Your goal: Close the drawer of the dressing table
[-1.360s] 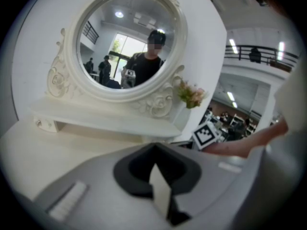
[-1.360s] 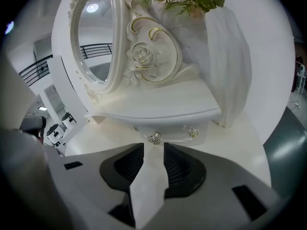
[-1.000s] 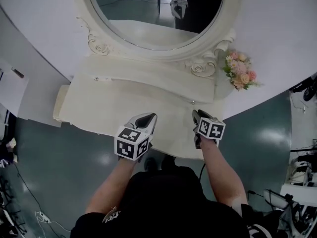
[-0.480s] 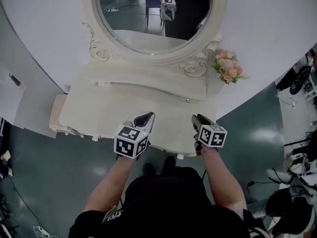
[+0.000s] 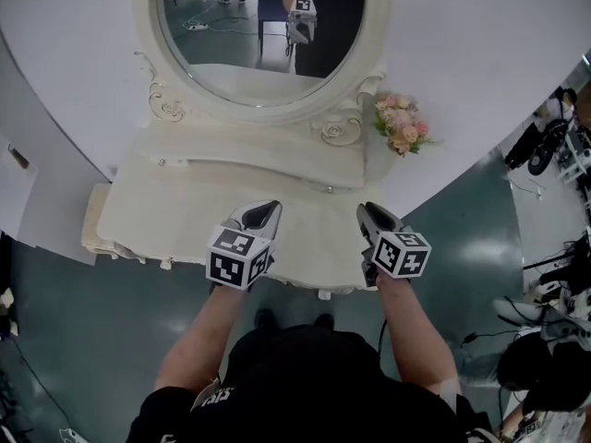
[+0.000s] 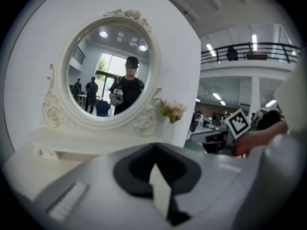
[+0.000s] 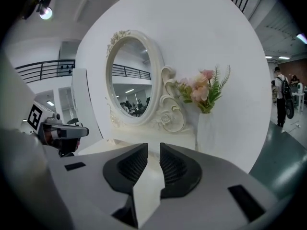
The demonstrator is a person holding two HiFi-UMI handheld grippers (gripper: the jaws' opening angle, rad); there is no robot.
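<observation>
Drawer's place: the drawer [image 5: 305,284] sits under the near lip of the dressing table [image 5: 185,220], just below and ahead of my two grippers, with a small knob [image 5: 325,293] on its face.
Drawer's look: from above nothing juts out past the lip, so I judge it is in or nearly in. I cannot tell whether it is fully flush.
Long axis: it runs side to side along the front edge of the counter, dipping a little toward the right in the head view.
Facing: its face points toward me. Its travel runs away from me, toward the mirror [image 5: 259,26].
Left gripper [image 5: 263,212]: jaws clenched together on nothing, hanging over the counter and touching no part of it.
Right gripper [image 5: 369,212]: jaws have just been closing. A narrow gap is left between them with nothing in it.
Risk, skew: if the drawer is still proud, a shove from one side only could cock it across its runners and jam it.
Risk, slip: clenched jaws meeting the knob off-centre could slide off it and scuff the white face.
Risk, jolt: too hard a push could rock the table and topple the flowers [image 5: 399,125] at the back right.
</observation>
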